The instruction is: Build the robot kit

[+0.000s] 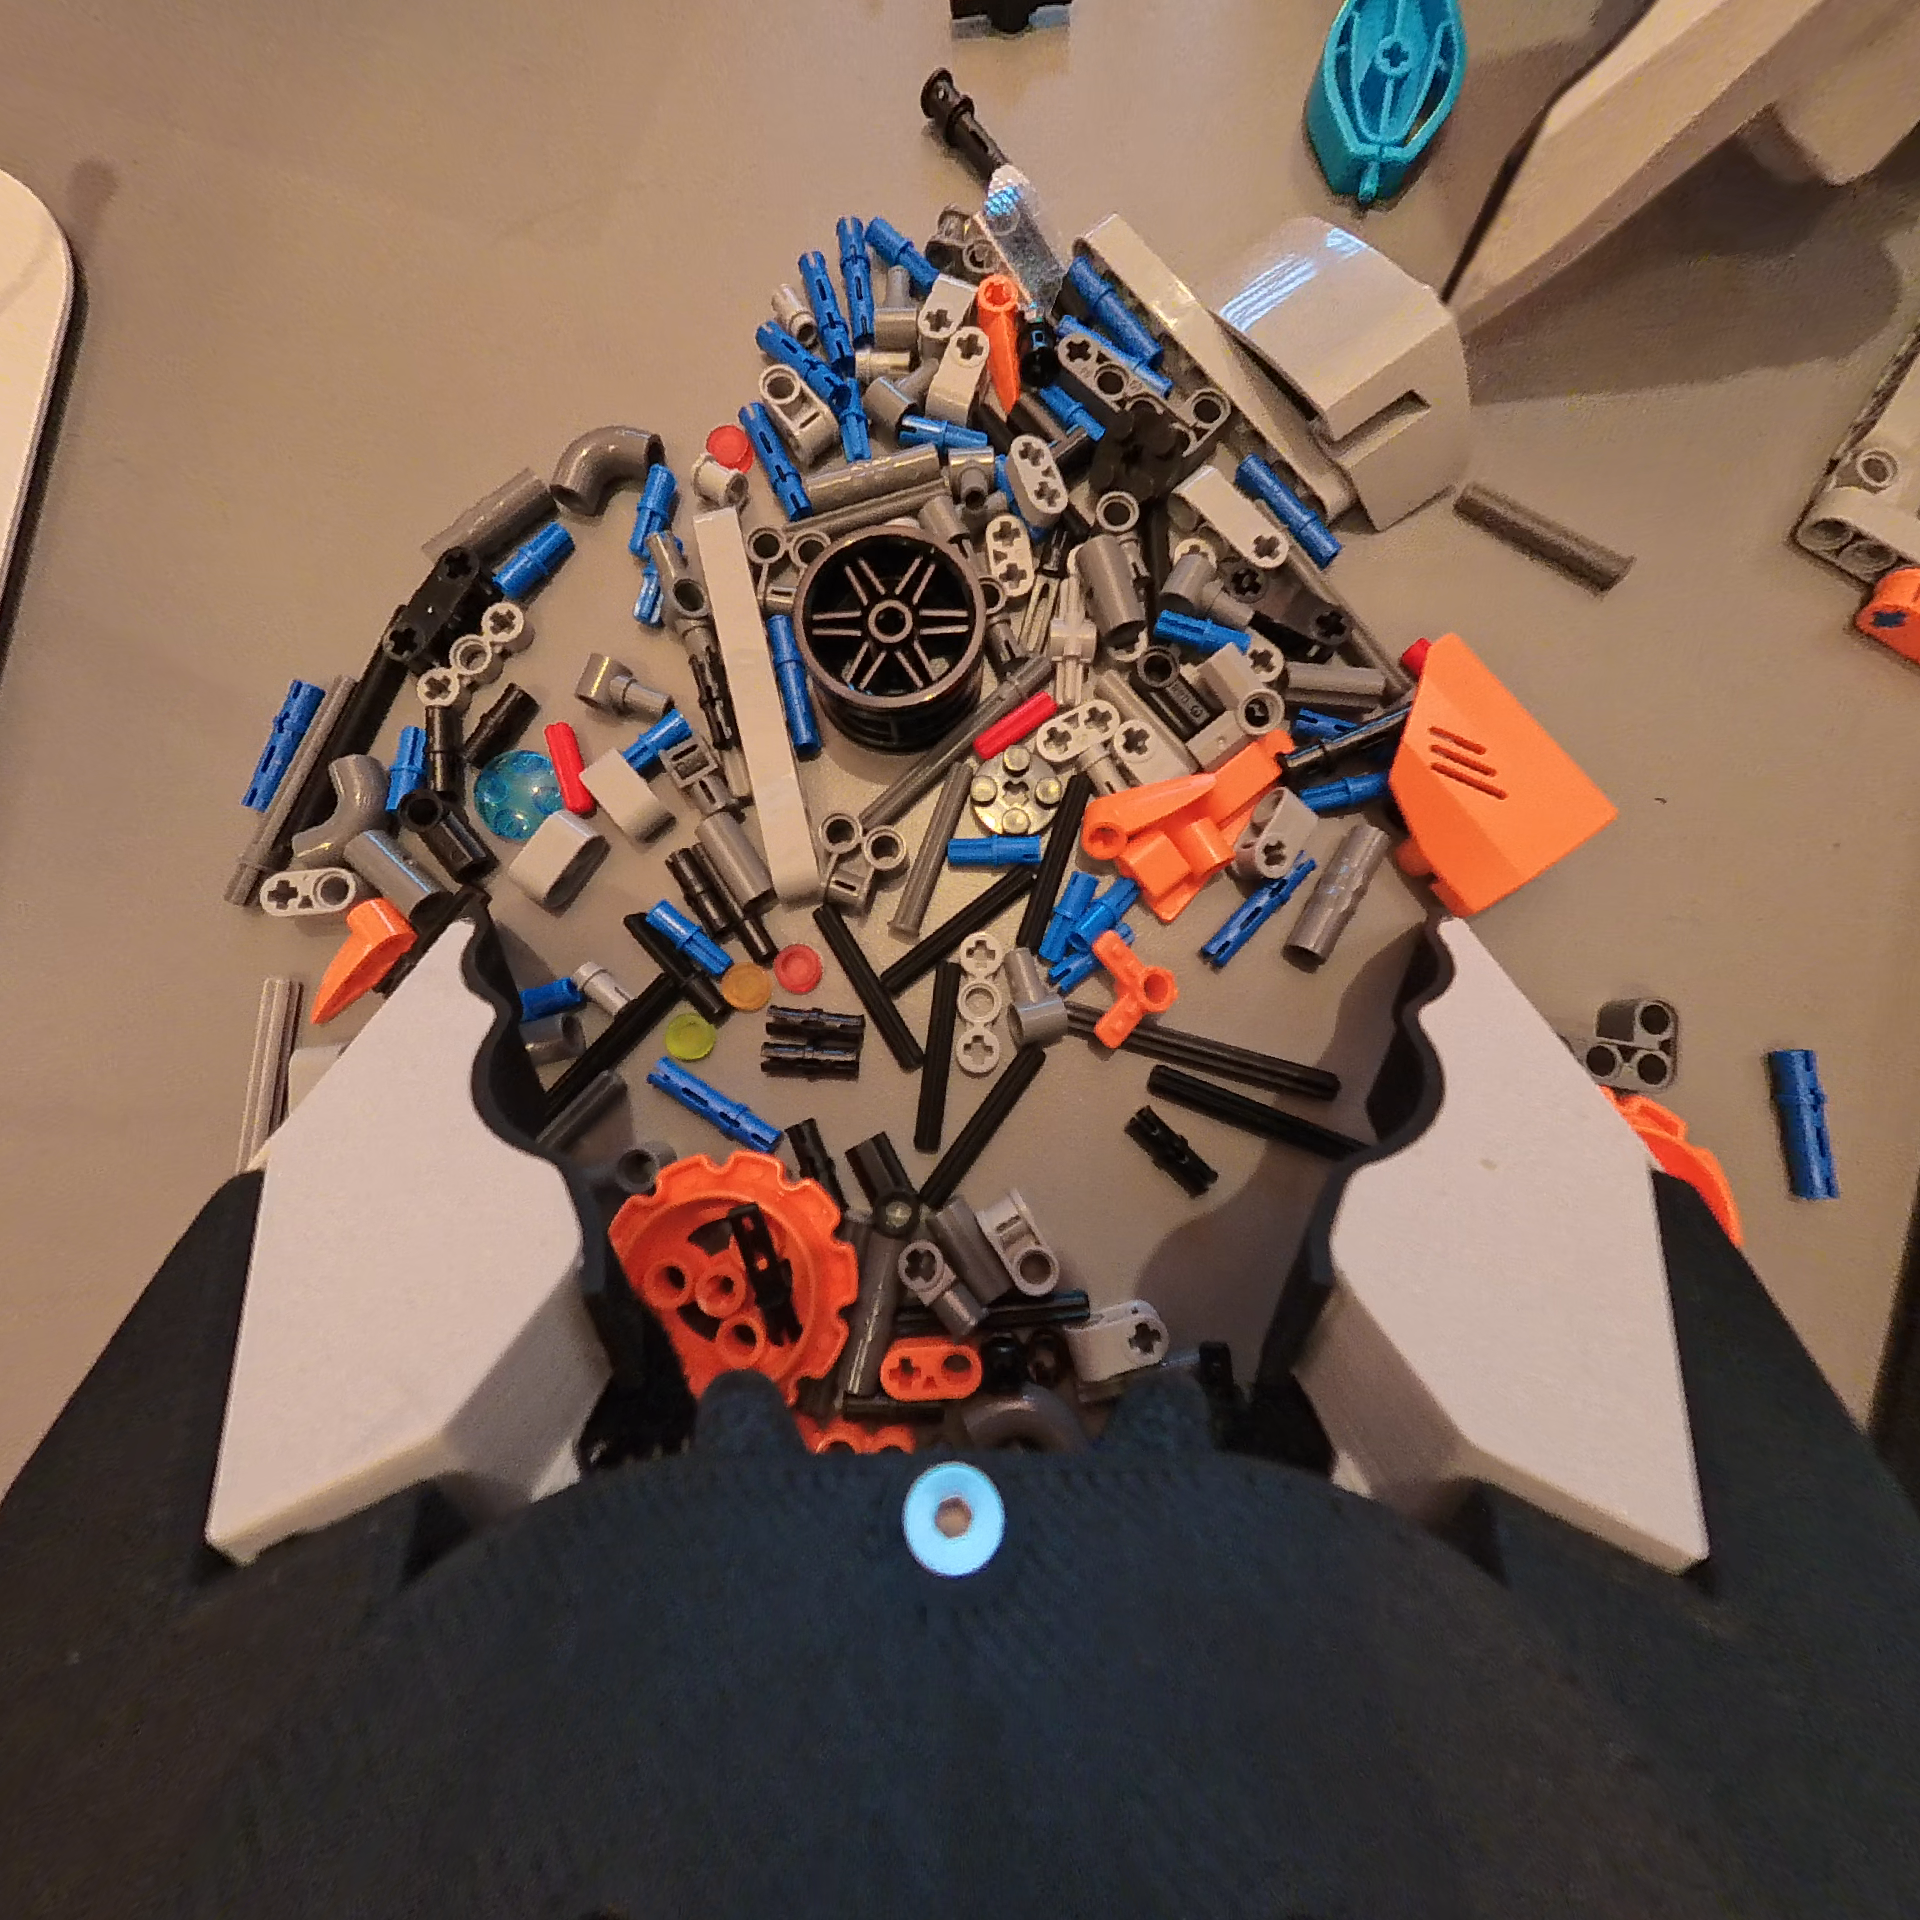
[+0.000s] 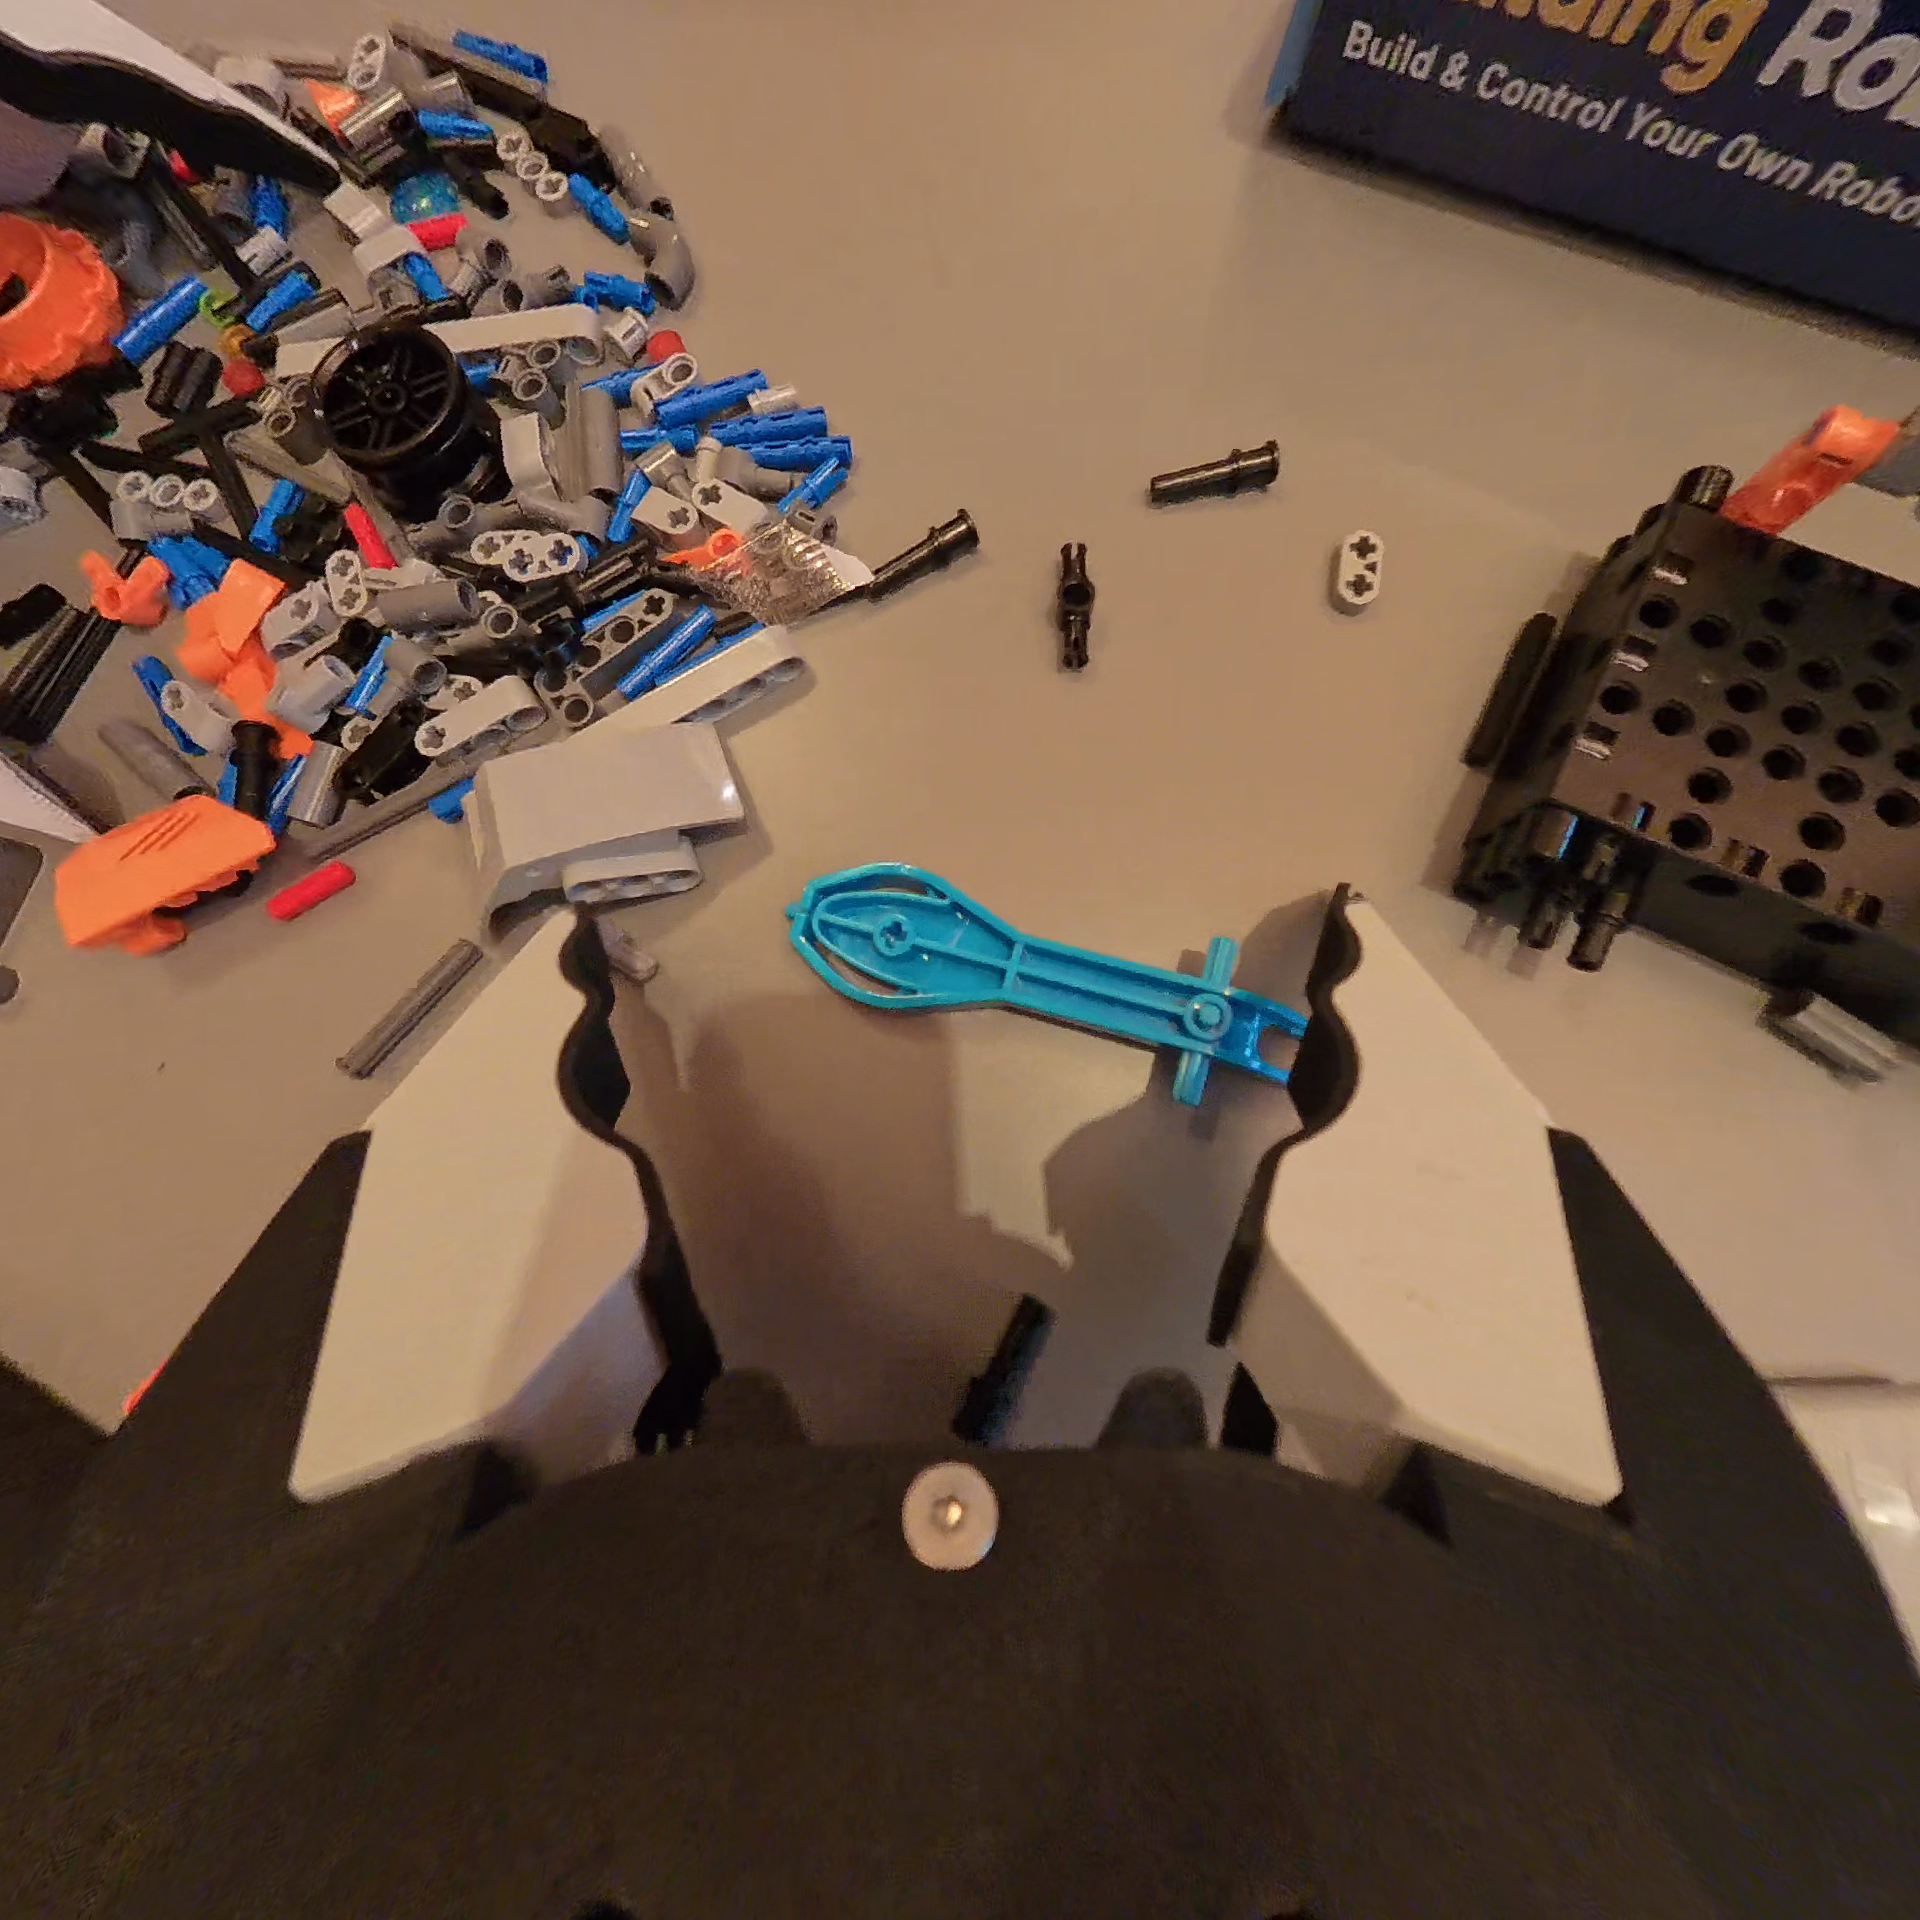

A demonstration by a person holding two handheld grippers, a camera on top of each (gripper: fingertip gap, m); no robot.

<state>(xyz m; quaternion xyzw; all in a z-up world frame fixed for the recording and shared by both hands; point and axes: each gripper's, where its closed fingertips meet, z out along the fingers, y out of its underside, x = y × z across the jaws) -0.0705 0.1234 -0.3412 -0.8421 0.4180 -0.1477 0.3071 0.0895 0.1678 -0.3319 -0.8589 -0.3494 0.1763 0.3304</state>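
Note:
A heap of small building parts lies on the grey table [image 1: 312, 364]: blue pins, grey connectors, black axles, a black wheel hub [image 1: 889, 634], an orange gear [image 1: 727, 1278] and an orange panel [image 1: 1496, 779]. My left gripper [image 1: 956, 966] is open and empty, its jaws spread over the near side of the heap. My right gripper [image 2: 961, 935] is open and empty over bare table. A turquoise tool [image 2: 997, 966] lies between its fingertips, its forked end by the right fingertip [image 2: 1340, 987]. The heap also shows in the right wrist view [image 2: 416, 468].
A black perforated block assembly [image 2: 1745, 748] stands at the right. A dark blue box [image 2: 1621, 114] lies at the far right. Loose black pins [image 2: 1214, 476] and a small grey link [image 2: 1357, 571] lie ahead. A large grey curved panel [image 2: 603, 821] sits by the heap. Between my left fingertips and the orange gear [image 1: 727, 1278] there is roughly 6 cm.

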